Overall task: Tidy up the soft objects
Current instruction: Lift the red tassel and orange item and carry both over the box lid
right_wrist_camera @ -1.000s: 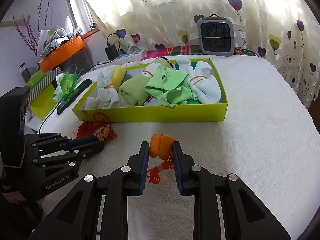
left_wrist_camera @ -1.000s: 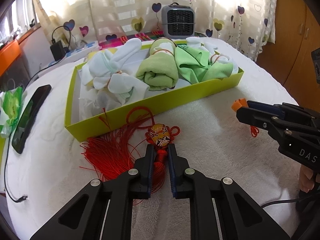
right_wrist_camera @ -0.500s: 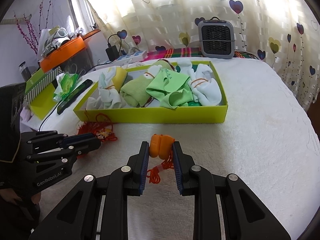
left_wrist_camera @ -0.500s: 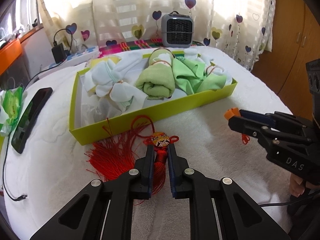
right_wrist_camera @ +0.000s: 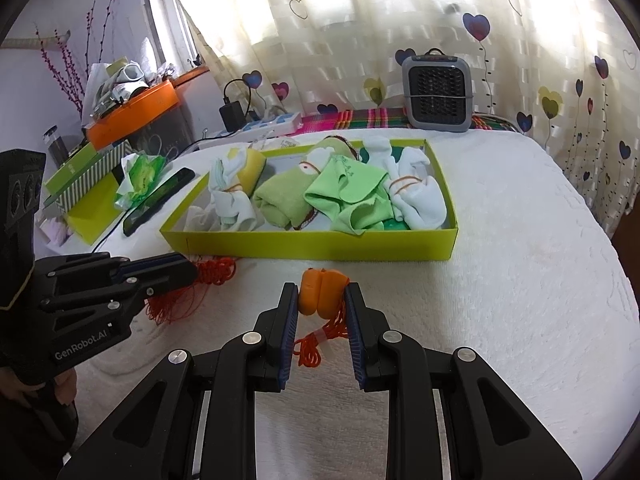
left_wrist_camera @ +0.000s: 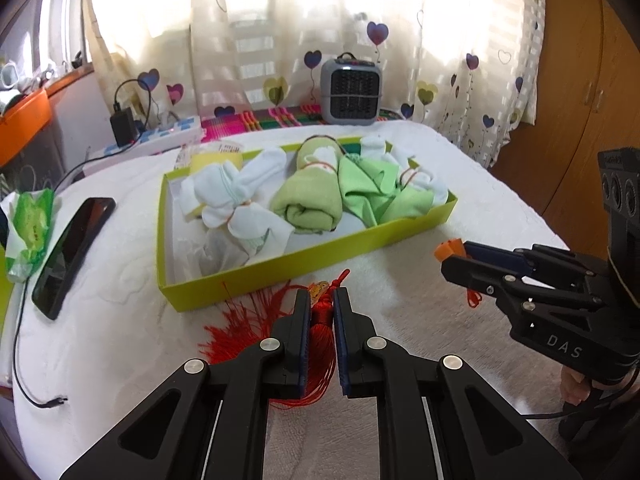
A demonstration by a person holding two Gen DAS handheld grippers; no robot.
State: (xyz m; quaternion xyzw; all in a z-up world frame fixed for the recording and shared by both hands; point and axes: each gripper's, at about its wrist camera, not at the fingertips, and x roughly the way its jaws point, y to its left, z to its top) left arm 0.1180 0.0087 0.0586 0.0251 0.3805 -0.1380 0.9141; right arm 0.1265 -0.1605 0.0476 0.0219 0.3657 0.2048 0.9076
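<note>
Red tassel [left_wrist_camera: 320, 322] pinched by left fingers [left_wrist_camera: 301, 320] now lifted higher — right fingers [right_wrist_camera: 289, 312] still pinch orange charm [right_wrist_camera: 322, 294].

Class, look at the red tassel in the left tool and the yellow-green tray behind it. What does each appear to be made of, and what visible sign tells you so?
Red tassel: probably silky thread, slightly glossy; its fine loose strands fan out over the cloth.
Yellow-green tray: likely cardboard with a smooth matte finish; its walls are thin and flat, with sharply folded corners.
</note>
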